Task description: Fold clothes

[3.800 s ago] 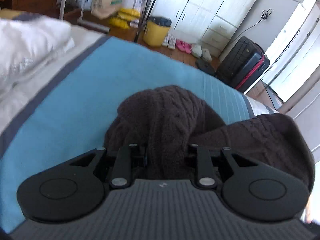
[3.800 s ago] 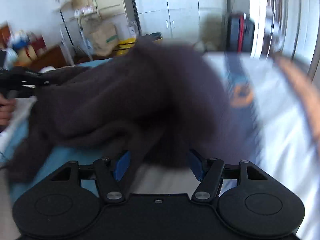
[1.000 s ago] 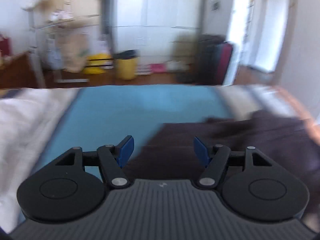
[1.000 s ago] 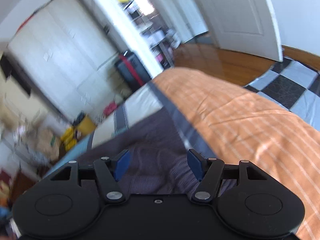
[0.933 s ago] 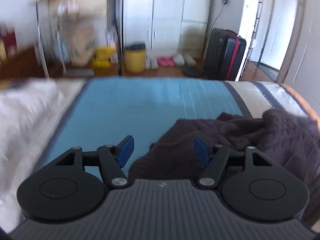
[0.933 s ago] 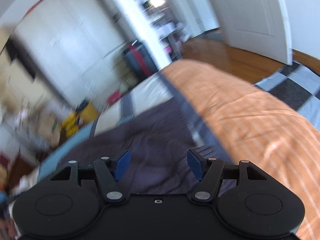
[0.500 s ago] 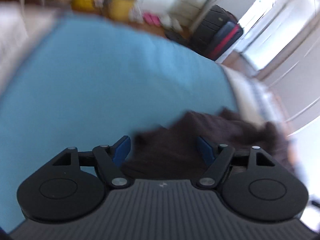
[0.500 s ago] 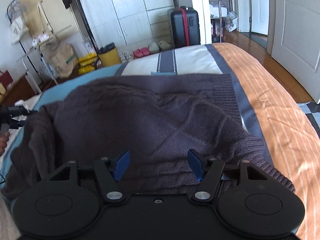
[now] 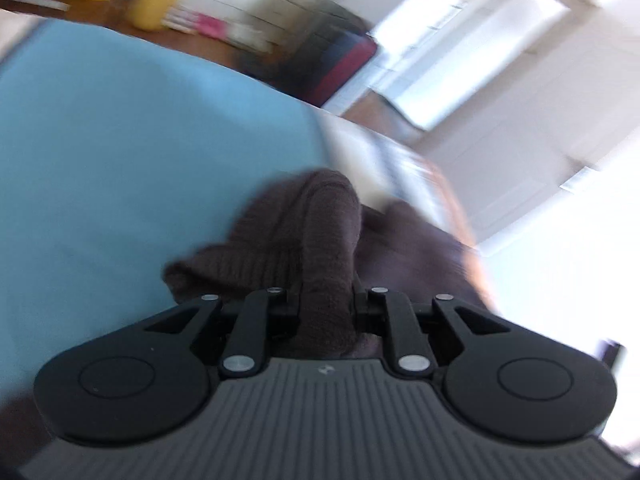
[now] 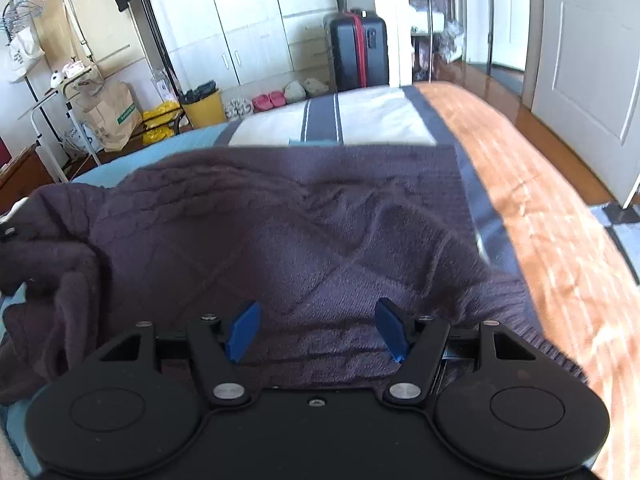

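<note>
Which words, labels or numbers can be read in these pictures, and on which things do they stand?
Brown paper bag: a green strip with white print, too small to read.
White tote bag: dark print, too blurred to read.
Left tongs body: a tiny emblem, no readable letters.
Nothing else carries text.

Dark brown cable-knit sweater [image 10: 304,240] on blue, white and orange striped bedspread [image 10: 552,184].

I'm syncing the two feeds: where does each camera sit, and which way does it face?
Left wrist: on the left gripper, facing along a pinched sweater fold over the blue bedspread.
Right wrist: on the open right gripper, above the spread sweater, facing the wardrobe.
Shared: sweater, suitcase, yellow bin.
</note>
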`<state>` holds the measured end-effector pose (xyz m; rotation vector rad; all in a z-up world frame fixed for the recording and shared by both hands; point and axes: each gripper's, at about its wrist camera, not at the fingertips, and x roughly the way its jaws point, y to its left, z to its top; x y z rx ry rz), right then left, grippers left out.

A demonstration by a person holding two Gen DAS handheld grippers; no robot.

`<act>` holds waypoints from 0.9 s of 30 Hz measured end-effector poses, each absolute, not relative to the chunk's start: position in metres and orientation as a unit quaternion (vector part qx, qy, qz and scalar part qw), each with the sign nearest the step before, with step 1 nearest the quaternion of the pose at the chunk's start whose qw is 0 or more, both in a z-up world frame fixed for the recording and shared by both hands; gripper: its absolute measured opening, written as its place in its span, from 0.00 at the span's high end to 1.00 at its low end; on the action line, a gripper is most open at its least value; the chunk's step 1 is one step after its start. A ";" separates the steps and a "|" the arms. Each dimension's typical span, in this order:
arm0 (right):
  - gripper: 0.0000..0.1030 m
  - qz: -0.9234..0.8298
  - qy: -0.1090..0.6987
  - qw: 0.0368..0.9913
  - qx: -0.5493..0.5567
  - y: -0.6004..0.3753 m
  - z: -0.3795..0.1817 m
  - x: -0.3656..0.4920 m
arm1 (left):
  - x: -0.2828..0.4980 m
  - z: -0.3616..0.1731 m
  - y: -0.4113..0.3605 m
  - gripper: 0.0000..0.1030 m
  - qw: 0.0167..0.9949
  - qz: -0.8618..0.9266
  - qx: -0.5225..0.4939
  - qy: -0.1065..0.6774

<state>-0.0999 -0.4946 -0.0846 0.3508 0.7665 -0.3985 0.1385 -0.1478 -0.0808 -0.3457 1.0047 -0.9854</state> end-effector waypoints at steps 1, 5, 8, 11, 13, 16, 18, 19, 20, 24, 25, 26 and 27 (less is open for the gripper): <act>0.33 -0.191 0.362 0.896 0.174 -0.495 -0.081 -0.102 | 0.121 -0.076 -0.151 0.84 0.736 -0.474 -0.153 0.459; 0.33 -0.168 0.341 0.899 0.218 -0.494 -0.072 -0.104 | 0.055 -0.078 -0.169 0.84 0.708 -0.511 -0.075 0.482; 0.33 -0.126 0.327 0.896 0.271 -0.494 -0.069 -0.102 | 0.030 -0.098 -0.178 0.84 0.688 -0.504 -0.034 0.521; 0.33 -0.080 0.312 0.892 0.318 -0.493 -0.065 -0.099 | 0.023 -0.109 -0.184 0.83 0.675 -0.504 -0.016 0.539; 0.31 -0.089 0.315 0.896 0.300 -0.497 -0.063 -0.090 | 0.026 -0.111 -0.184 0.83 0.673 -0.501 -0.023 0.543; 0.31 -0.098 0.321 0.890 0.309 -0.509 -0.065 -0.070 | 0.028 -0.114 -0.179 0.83 0.672 -0.500 -0.028 0.546; 0.31 -0.078 0.326 0.889 0.311 -0.508 -0.063 -0.044 | 0.041 -0.119 -0.197 0.83 0.671 -0.504 -0.017 0.544; 0.31 -0.069 0.328 0.889 0.312 -0.508 -0.062 -0.031 | 0.043 -0.120 -0.205 0.83 0.671 -0.509 -0.007 0.538; 0.30 -0.059 0.330 0.889 0.313 -0.508 -0.061 -0.018 | 0.044 -0.122 -0.212 0.83 0.672 -0.514 0.002 0.533; 0.18 -0.056 0.336 0.887 0.312 -0.505 -0.064 0.047 | 0.033 -0.120 -0.224 0.83 0.675 -0.544 0.059 0.495; 0.18 -0.067 0.340 0.881 0.322 -0.507 -0.067 0.063 | 0.027 -0.116 -0.227 0.83 0.681 -0.553 0.093 0.470; 0.18 -0.079 0.346 0.875 0.329 -0.509 -0.071 0.079 | 0.022 -0.114 -0.229 0.83 0.686 -0.560 0.118 0.450; 0.18 -0.098 0.359 0.871 0.321 -0.510 -0.077 0.092 | 0.018 -0.112 -0.231 0.83 0.688 -0.565 0.137 0.434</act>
